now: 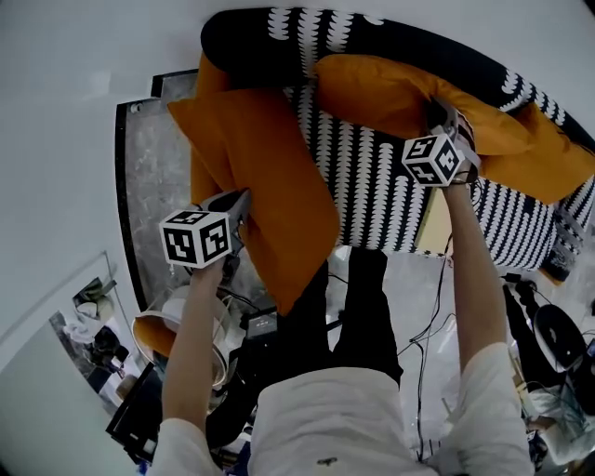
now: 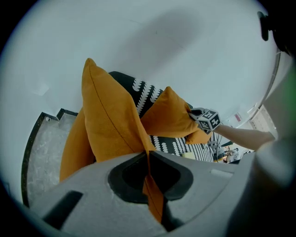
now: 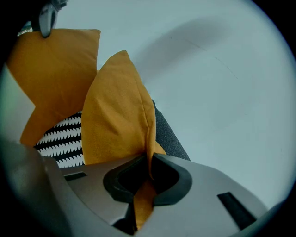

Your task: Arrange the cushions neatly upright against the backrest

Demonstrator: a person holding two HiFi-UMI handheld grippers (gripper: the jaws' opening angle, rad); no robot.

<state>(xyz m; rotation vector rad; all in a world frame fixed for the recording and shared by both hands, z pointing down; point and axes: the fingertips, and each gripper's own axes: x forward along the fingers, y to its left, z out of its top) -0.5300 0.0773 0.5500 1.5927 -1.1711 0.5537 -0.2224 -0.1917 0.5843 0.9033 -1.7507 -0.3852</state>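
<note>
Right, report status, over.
Left gripper shut on left cushion. Right gripper shut on right cushion. Neither placed against sofa backrest yet. Nothing in the way.

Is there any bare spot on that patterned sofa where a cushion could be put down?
Yes: the patterned seat lies bare between the left cushion, held by the left gripper, and the middle cushion, held by the right gripper. The seat's right end is taken by a third cushion; the floor in front is crowded with cables.
</note>
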